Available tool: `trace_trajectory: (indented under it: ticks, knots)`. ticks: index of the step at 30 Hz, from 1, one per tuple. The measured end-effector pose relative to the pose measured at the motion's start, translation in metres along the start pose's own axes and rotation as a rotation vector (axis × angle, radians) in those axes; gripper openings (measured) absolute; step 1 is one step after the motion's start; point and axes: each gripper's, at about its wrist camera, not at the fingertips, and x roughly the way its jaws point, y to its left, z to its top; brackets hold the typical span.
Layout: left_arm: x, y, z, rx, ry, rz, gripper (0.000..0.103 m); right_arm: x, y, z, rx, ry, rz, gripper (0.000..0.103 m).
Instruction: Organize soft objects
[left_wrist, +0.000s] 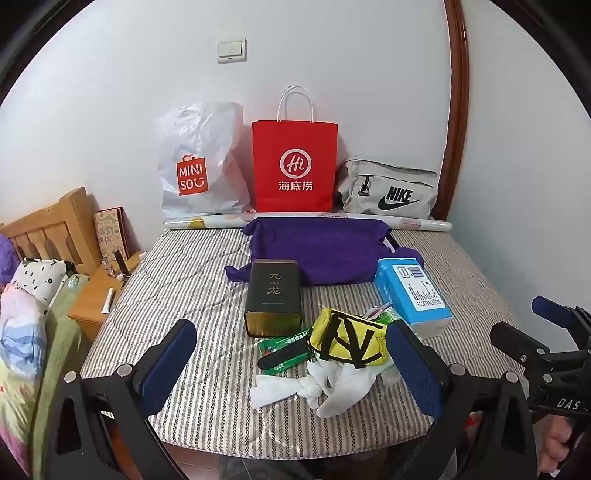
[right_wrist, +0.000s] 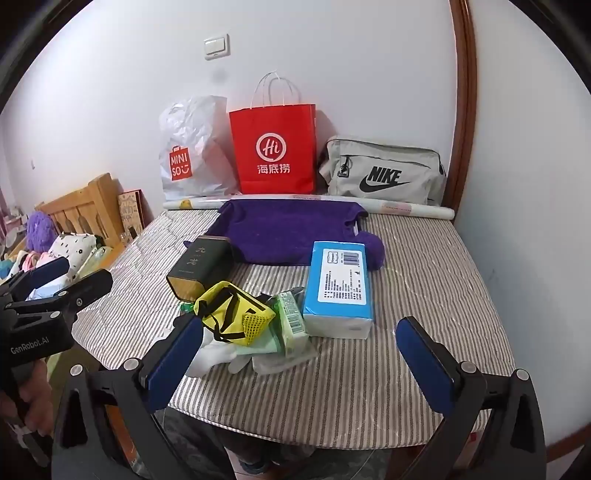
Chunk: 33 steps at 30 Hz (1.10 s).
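Purple cloth (left_wrist: 325, 251), one; three bags; perhaps two white gloves (left_wrist: 325, 387).

A striped mattress (left_wrist: 207, 295) spreads out ahead of the left tongs (left_wrist: 291, 328). Just beyond their tips, slightly left, a dark tin (left_wrist: 273, 302) lies flat, its gold-rimmed end facing the tongs. Far ahead, three bags stand in a row against the white wall: a white Miniso plastic bag (left_wrist: 199, 162) to the left, a red paper bag (left_wrist: 294, 166) straight ahead and a grey Nike bag (left_wrist: 388, 192) to the right. A roll of printed paper (left_wrist: 417, 222) lies along their feet. A wall switch (left_wrist: 231, 50) sits high above the Miniso bag. Left of the tongs are a wooden headboard (left_wrist: 48, 225) and a low wooden cabinet (left_wrist: 92, 299). Far right, a brown door frame (left_wrist: 458, 110) rises.
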Motion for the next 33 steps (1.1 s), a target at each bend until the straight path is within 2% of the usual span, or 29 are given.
trace_trajectory:
  ticks: [11,33]
  knots:
    - [-0.017,-0.002,-0.004,0.008,-0.019,0.005,0.103,-0.012,-0.002,-0.003,0.004,-0.017,-0.019,0.103]
    - [-0.014,-0.001,-0.007,0.005,-0.022,0.016,0.103,-0.012,0.000,-0.004,0.003,-0.020,-0.018,0.103]
